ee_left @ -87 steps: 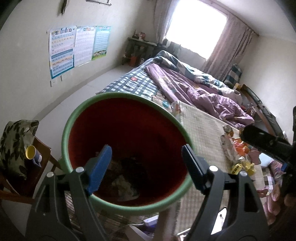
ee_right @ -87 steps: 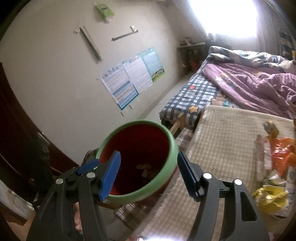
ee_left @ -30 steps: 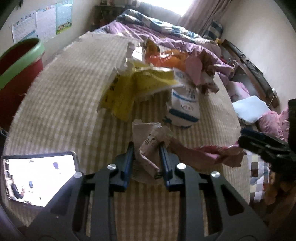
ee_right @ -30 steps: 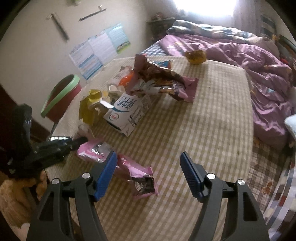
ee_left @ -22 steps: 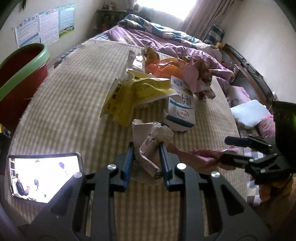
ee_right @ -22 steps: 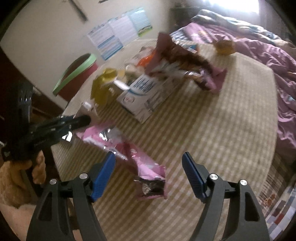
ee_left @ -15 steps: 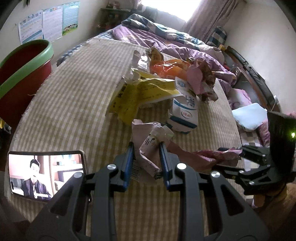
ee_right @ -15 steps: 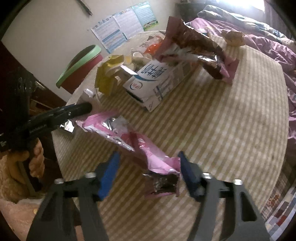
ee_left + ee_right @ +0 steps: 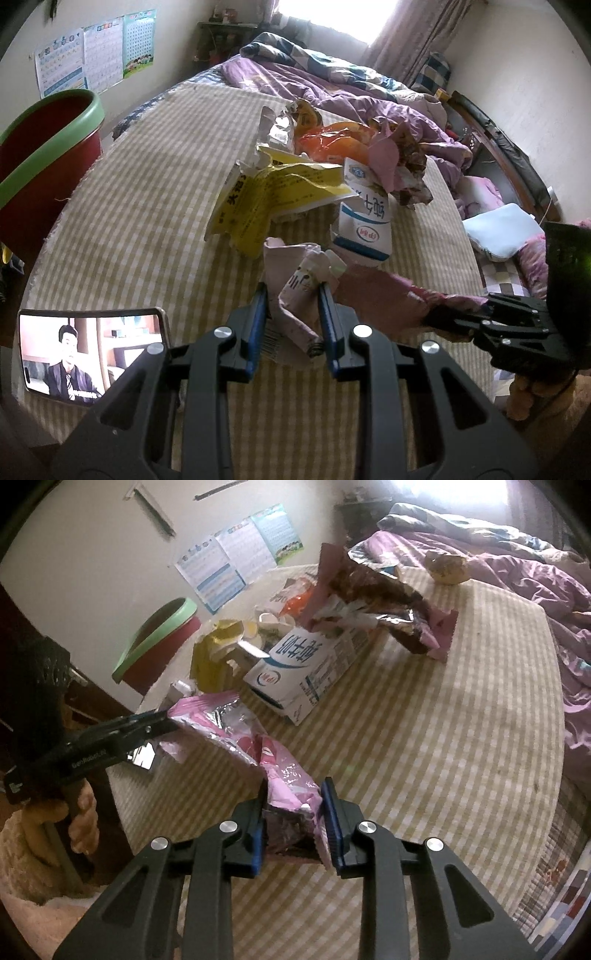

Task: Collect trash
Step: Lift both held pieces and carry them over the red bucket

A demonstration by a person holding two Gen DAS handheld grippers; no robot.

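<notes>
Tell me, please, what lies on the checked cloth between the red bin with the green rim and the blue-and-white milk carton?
The left wrist view shows only a crumpled yellow wrapper between the red bin and the milk carton, on the checked cloth.

We carry two matching grippers: the left gripper (image 9: 291, 317) is a black plastic frame of cut-out triangular arms, dotted with round silver screw heads, ending in two narrow blue pads (image 9: 255, 325). The right gripper (image 9: 293, 812) is built the same, black with silver screws and blue pads (image 9: 331, 819), and seen from the side it has a long thin black beak and a boxy black body on top. White lettering runs along the side of the left one's arm, and a fuzzy pale pink sleeve (image 9: 22, 867) covers our left wrist.
</notes>
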